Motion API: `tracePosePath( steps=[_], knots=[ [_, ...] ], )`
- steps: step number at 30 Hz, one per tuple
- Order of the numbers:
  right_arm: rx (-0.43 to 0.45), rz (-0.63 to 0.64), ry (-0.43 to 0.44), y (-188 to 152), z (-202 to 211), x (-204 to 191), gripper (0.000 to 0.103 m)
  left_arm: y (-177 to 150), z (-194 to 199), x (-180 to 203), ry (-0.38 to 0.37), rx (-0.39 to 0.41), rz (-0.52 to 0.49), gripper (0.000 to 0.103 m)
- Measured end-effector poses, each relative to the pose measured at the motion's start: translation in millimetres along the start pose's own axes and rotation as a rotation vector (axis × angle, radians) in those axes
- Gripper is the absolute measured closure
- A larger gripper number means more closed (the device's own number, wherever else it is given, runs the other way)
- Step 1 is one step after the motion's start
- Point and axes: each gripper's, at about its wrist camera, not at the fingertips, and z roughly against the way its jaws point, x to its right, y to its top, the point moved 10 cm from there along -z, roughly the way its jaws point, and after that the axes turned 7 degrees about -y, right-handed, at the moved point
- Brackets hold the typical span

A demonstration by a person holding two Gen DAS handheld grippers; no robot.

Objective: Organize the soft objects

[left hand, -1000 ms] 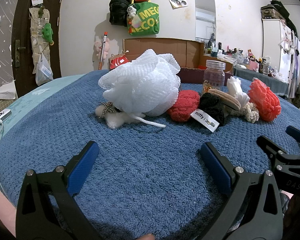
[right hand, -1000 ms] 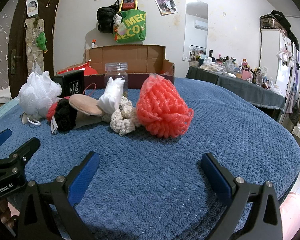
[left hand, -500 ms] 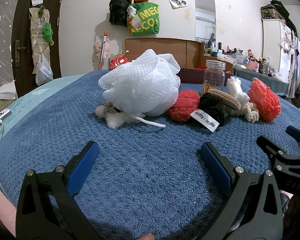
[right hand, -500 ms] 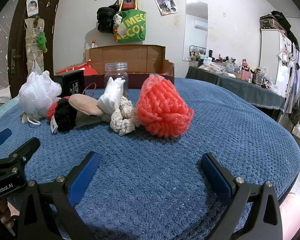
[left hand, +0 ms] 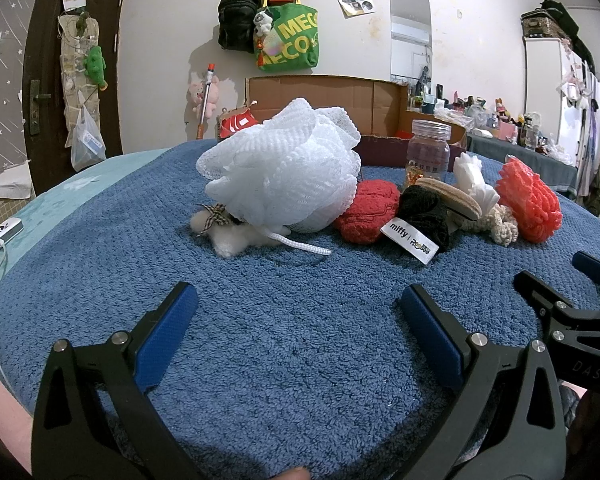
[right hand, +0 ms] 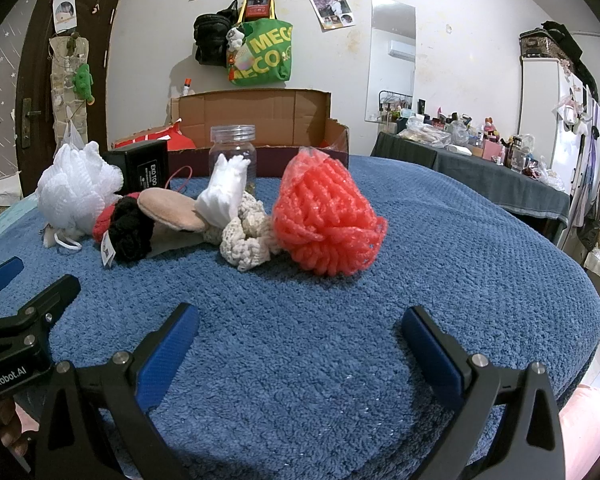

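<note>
- Looking across a blue terry blanket (left hand: 300, 360) in a cluttered bedroom, with an open cardboard box (right hand: 260, 108) and a clear jar (right hand: 233, 148) at its far edge.
- Holding the left gripper (left hand: 296, 294) low over bare blanket, fingers spread wide and gripping nothing.
- Holding the right gripper (right hand: 300, 312) the same way just beside it, fingers wide and empty, well short of the pile.
- Seeing no change over the last second: neither gripper moving, no item shifting, no fingers closing.
- Taking that as the task not yet starting, probably pausing before choosing a first item; everything soft is waiting to be sorted.
- Finding the soft things bunched in one row running left to right across the middle of the blanket, most of them touching.
- Facing, ahead of the left fingers, the white mesh pouf (left hand: 284, 172), roundish with no clear long axis, sitting on a cream plush (left hand: 228, 232), its cord (left hand: 300, 245) trailing towards the right gripper's side.
- Passing rightward over a red knit piece (left hand: 366, 212), a black knit piece (left hand: 424, 208) with its tag pointing at the camera, and a tan round pad (left hand: 448, 198) lying tilted on it, long axis along the row.
- Reaching a white cloth (right hand: 224, 192) standing upright and a cream crochet piece (right hand: 244, 244) lying low beneath it.
- Ending at the coral mesh pouf (right hand: 324, 220), nearest the right fingers, an oval standing roughly upright and leaning slightly left at the top.
</note>
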Motion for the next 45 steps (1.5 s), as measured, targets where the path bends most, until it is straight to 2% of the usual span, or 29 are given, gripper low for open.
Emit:
tracePosePath(
  steps=[13,15,25,33,37,38,39,40,41,42,45],
  knots=[
    [0.020,0.038,0.010,6,5,0,0.000,8,-2,-12,-0.037,-0.019,0.012,0.000],
    [0.029,0.050,0.011,9,7,-7,0.000,6,-1,-4,-0.037,-0.019,0.015,0.000],
    [0.060,0.042,0.012,41,6,-3,0.000,36,3,-10,-0.037,0.012,-0.007,0.000],
    [0.030,-0.008,0.029,64,-12,10,0.000,67,-8,-17,-0.045,0.001,-0.001,0.000],
    [-0.016,-0.009,0.021,63,-26,16,0.000,73,-21,-16,-0.074,-0.036,0.000,0.000],
    [-0.028,-0.014,0.031,63,-29,17,0.002,74,-25,-16,-0.083,-0.046,0.008,0.000],
    [-0.041,-0.016,0.035,62,-32,17,0.010,74,-28,-17,-0.091,-0.056,0.014,0.007],
    [-0.056,-0.011,0.043,61,-35,17,0.025,74,-32,-17,-0.107,-0.072,0.025,0.013],
    [-0.068,-0.006,0.057,59,-38,16,0.033,73,-36,-17,-0.123,-0.089,0.038,0.025],
    [-0.083,-0.004,0.074,56,-41,15,0.052,71,-39,-17,-0.134,-0.105,0.047,0.030],
    [-0.087,-0.009,0.109,53,-41,14,0.055,63,-50,-14,-0.173,-0.171,0.057,0.040]
  ],
)
